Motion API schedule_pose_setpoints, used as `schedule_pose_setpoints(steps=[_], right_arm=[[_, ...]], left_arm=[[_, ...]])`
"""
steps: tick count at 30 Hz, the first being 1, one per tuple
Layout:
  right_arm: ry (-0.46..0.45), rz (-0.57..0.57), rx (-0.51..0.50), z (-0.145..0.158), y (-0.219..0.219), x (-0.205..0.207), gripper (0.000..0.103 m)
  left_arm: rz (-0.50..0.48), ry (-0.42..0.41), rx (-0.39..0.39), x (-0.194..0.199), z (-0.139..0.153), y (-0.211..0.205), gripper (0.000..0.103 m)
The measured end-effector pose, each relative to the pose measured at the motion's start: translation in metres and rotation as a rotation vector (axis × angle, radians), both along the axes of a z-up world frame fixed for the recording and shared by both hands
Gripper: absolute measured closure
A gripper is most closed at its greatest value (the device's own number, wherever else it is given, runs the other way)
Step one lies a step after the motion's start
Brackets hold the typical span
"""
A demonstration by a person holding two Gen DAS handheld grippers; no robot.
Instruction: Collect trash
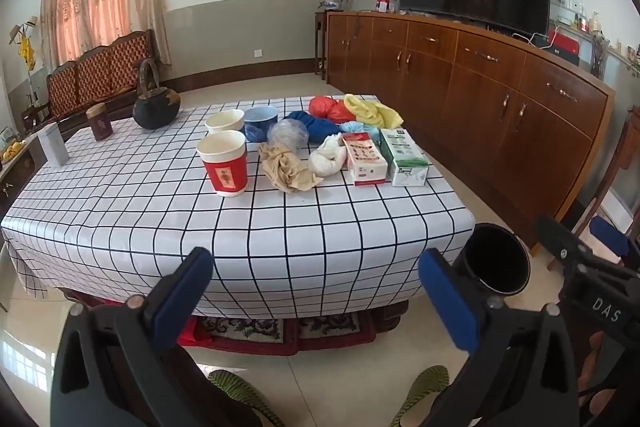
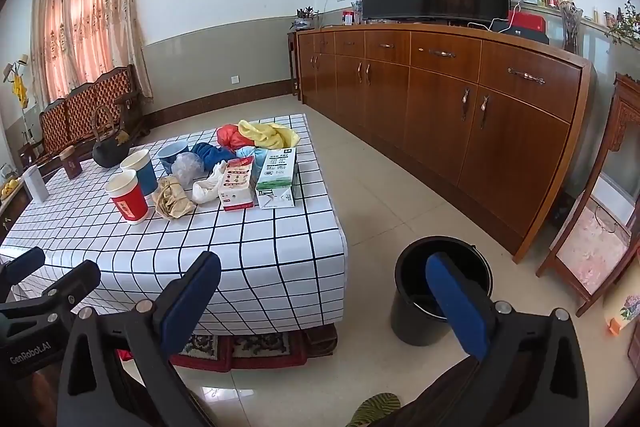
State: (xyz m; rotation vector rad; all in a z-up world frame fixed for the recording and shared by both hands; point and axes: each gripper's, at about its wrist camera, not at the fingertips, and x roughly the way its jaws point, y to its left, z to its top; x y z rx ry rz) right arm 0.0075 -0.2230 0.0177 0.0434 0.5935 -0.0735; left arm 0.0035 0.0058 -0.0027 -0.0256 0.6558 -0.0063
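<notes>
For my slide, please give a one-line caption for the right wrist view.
Open right tool held before a checkered table of cups, cartons and crumpled trash, black bucket on the floor beside it.

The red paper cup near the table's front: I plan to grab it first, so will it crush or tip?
The red paper cup looks thin-walled and open-topped, so a hard squeeze would probably dent it. It stands upright and taller than wide, so a sideways nudge may tip it. It is probably light; its contents are not visible.

You are facing: glossy checked plastic tablecloth [image 1: 132, 203]; paper cup [image 1: 223, 163]; crumpled brown paper [image 1: 286, 171] mid-table; printed cardboard cartons [image 2: 256, 179] nearing its right edge; smooth black plastic bin [image 2: 420, 311]; polished wooden sideboard [image 2: 460, 115].
</notes>
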Motion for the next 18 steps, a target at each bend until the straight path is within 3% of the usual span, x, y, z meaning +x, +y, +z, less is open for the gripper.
schedule_pose_setpoints(steps=[18], right_arm=[[0.004,0.009,-0.010,0.0012,0.0021,0.0018,0.000]], left_arm=[[0.019,-0.003,0.004,0.0002,-0.0011,0.0038,0.000]])
